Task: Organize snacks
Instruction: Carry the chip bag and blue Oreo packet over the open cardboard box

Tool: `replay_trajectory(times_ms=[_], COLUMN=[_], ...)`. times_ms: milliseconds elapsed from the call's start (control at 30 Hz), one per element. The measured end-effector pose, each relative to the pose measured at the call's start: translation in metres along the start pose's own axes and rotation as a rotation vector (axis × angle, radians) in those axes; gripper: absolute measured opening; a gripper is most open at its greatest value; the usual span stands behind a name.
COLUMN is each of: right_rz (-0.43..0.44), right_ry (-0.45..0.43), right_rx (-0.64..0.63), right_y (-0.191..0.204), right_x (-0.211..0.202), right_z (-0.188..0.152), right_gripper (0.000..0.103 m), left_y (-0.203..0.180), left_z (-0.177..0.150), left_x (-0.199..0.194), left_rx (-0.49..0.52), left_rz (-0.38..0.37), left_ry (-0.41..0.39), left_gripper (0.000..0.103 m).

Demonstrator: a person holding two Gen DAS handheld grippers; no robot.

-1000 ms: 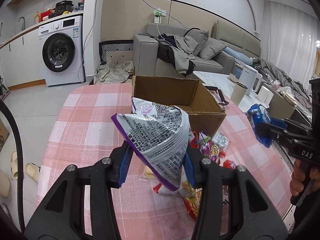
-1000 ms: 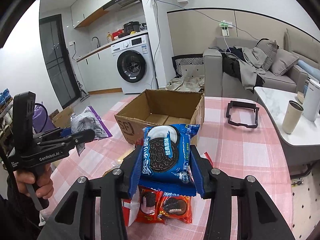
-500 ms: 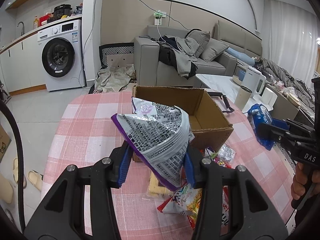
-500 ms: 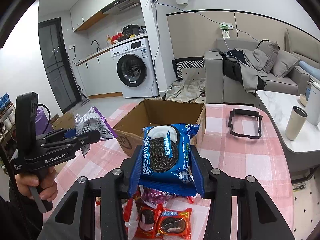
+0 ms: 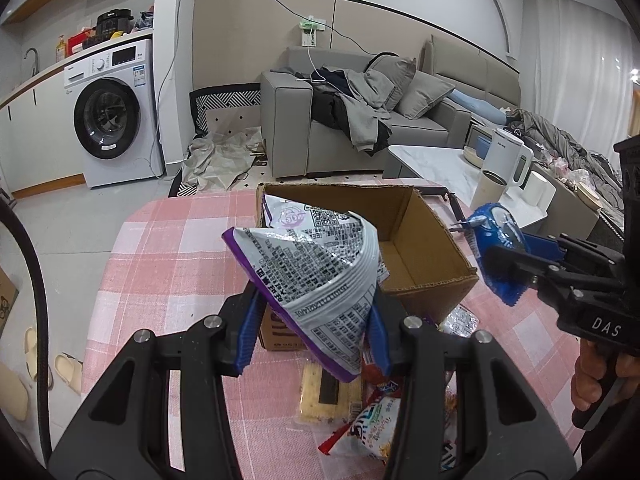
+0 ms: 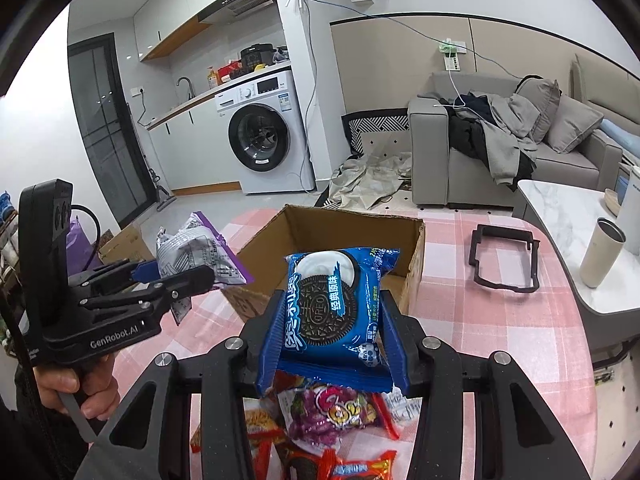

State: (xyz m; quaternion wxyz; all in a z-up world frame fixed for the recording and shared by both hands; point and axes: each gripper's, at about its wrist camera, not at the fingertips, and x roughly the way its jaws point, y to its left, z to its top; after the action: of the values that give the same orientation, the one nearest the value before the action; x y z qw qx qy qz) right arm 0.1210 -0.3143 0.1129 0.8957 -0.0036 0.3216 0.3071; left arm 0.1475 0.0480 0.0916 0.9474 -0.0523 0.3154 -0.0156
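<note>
The left gripper (image 5: pixel 312 324) has its fingers clenched on a purple-edged silver snack bag (image 5: pixel 316 268), held up just in front of the open cardboard box (image 5: pixel 424 248). The right gripper (image 6: pixel 332 344) grasps a blue Oreo pack (image 6: pixel 332 308) before that box, above loose snack packets (image 6: pixel 332 412) on the pink-checked counter (image 6: pixel 500 332).

A white washing machine (image 5: pixel 113 118) is set under a counter; a grey sofa (image 5: pixel 360 128) strewn with clothes is placed against beige wall panels.
</note>
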Motion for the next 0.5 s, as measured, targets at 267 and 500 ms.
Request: replay_trajectory(times_ms=[267, 500], right_rz=[-0.019, -0.006], right_ry=[0.009, 0.014], right_rx=[0.027, 0.031], right_y=[0.002, 0.002], right_x=[0.028, 0.049], right_z=[0.015, 0.030], right_gripper=[0.046, 0.046], left_y=[0.001, 0.005], left_z=[0.020, 0.028], left_x=[0.036, 0.066], left_rx=[-0.003, -0.024], left_rz=[0.001, 0.010], left_ry=[0.024, 0.056], left_gripper=[0.043, 0.043])
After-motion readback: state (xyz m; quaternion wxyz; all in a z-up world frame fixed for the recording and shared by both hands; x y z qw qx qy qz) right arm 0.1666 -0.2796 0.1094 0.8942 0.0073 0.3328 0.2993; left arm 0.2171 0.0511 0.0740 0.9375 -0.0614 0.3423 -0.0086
